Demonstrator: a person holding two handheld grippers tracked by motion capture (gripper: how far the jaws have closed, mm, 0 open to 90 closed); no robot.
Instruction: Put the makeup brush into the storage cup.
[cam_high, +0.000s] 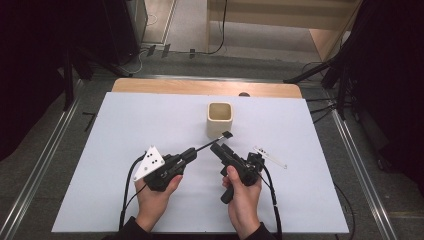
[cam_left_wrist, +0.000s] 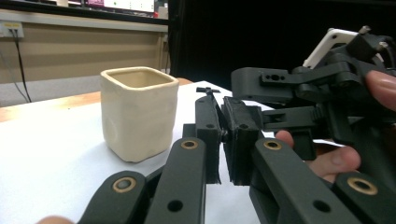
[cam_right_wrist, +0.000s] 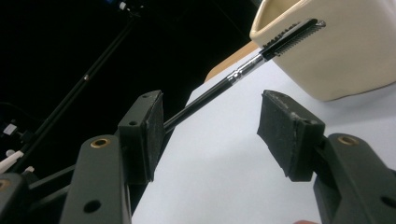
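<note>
The brow brush (cam_high: 212, 142) is clamped by the left hand-held gripper (cam_high: 192, 152); the right hand-held gripper (cam_high: 219, 148) (jaws apart) could knock it off the cup (cam_high: 220, 120).

My desk (cam_high: 150, 115) has a white top, and a strip of bare wood runs along its far edge. To my right lies a thin white strip (cam_high: 270, 156), flat on the white top, well apart from the edges. Beyond the desk, black cables (cam_high: 220, 30) trail over the grey floor (cam_high: 190, 25) beside a wooden bench (cam_high: 280, 10).
</note>
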